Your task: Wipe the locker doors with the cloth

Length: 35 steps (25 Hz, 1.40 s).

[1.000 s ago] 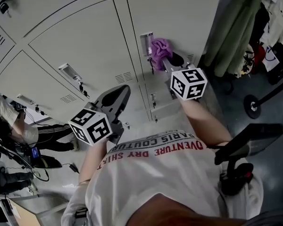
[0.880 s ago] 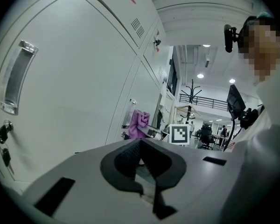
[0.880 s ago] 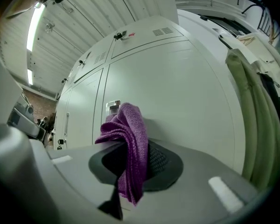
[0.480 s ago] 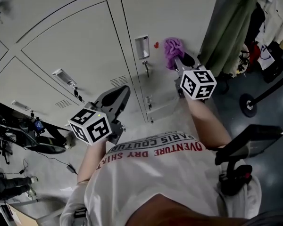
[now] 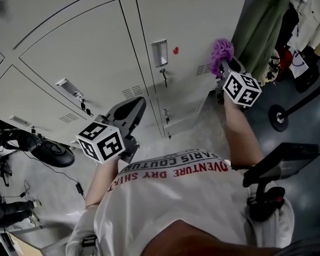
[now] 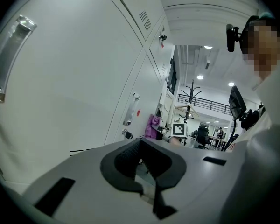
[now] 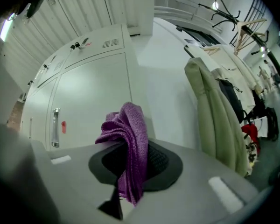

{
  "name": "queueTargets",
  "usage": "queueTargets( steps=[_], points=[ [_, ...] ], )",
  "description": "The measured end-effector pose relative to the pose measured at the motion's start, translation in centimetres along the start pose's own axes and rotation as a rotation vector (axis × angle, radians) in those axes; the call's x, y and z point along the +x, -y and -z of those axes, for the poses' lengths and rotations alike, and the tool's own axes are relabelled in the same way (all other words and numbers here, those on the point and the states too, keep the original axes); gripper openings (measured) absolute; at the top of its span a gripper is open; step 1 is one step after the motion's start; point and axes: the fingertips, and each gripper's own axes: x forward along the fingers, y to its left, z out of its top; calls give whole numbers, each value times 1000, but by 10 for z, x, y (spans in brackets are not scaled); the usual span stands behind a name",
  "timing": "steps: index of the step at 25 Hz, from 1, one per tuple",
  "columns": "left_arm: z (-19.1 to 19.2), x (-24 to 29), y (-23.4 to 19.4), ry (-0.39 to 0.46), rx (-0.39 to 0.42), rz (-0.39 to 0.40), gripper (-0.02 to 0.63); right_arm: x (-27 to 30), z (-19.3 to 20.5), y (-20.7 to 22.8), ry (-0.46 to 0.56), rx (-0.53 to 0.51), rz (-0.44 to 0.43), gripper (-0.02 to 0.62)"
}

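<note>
My right gripper (image 5: 228, 64) is shut on a bunched purple cloth (image 5: 222, 50) and holds it at the right edge of a pale grey locker door (image 5: 192, 20), just beside the door's vent slots (image 5: 202, 69). That door has a metal handle (image 5: 159, 52) and a small red mark (image 5: 175, 50) left of the cloth. In the right gripper view the cloth (image 7: 129, 143) hangs out of the shut gripper (image 7: 133, 161), with the door (image 7: 91, 99) beyond. My left gripper (image 5: 132, 104) is held lower, off the lockers; its pads (image 6: 130, 157) meet with nothing between them. The cloth (image 6: 154, 126) shows far off in the left gripper view.
More locker doors (image 5: 80, 47) run to the left, each with a handle and a key. Green coats (image 5: 261, 25) hang right of the lockers. A black stand (image 5: 280, 161) and a wheeled base (image 5: 284, 119) are on the right; bags and cables (image 5: 48, 153) lie lower left.
My right gripper has carried the cloth rightward across the door, from beside the handle to the door's right edge. The left gripper has stayed where it was.
</note>
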Motion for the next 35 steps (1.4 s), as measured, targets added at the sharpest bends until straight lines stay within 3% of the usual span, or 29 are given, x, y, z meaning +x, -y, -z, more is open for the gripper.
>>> queueTargets(
  steps=[4,11,15,21,27,32,35],
  points=[
    [0,-2,0,1,3,-3,0,-1,3,22,-15,35,51,60],
    [-3,-19,6,21,11,-11,1,-8,0,13,-47,31,42,58],
    [-5,-30,9,35,14,-19,0,-24,-24,-35,26,38,-77,60],
    [5,-46,13,31,4,-34,0,-50,-24,-146,47,51,-343,60],
    [6,-65,9,48,-15,-77,0,-56,30,-227,-39,8,-516,60],
    [7,-81,2,57,-27,-113,0,-45,98,-257,-137,-89,-551,60],
    [5,-86,1,61,-19,-128,0,-29,127,-258,-185,-97,-522,60]
  ],
)
